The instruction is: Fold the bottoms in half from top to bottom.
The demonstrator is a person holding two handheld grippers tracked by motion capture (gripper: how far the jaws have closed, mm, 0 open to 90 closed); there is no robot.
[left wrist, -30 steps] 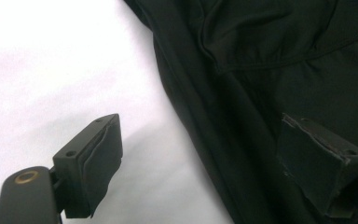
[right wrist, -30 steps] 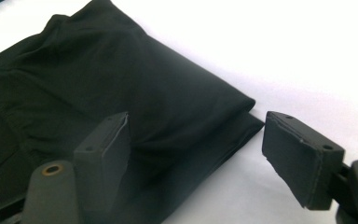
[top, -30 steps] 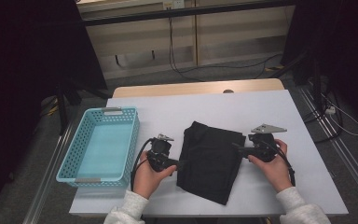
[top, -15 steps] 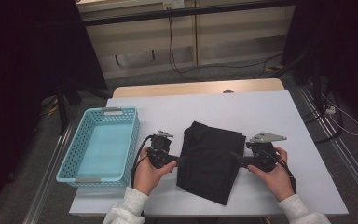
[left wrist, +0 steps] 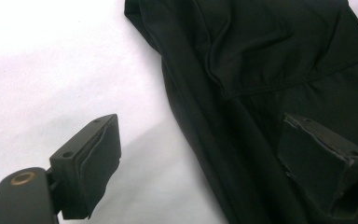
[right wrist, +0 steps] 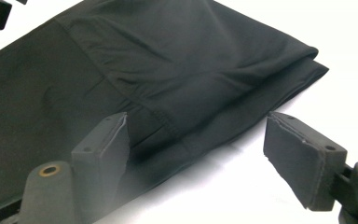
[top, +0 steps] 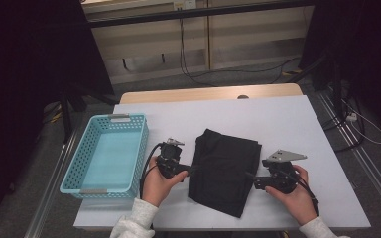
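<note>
A folded black garment (top: 222, 170) lies flat on the white table (top: 297, 124), between my two grippers. My left gripper (top: 181, 172) is at its left edge and my right gripper (top: 252, 179) is at its right edge, both low near the table.

In the left gripper view my fingers (left wrist: 91, 163) are spread apart and grasp nothing. One finger stands over the bare table just beside the cloth, the other finger is over the dark fabric, so the edge of the garment runs between them. I cannot tell if the fingers already touch the cloth.

In the right gripper view my fingers (right wrist: 303, 156) are also released and wide. One finger is over the fabric near a seam, the other is over the white table beside the folded corner. The layered edge of the garment passes between them.

Beyond my left gripper, on the side away from the garment, a light blue basket (top: 77, 171) stands on the table, near but not touching my hand. Beyond my right gripper the table is bare up to its right edge, and ahead of both grippers, past the far edge of the garment, there is much free white surface.
</note>
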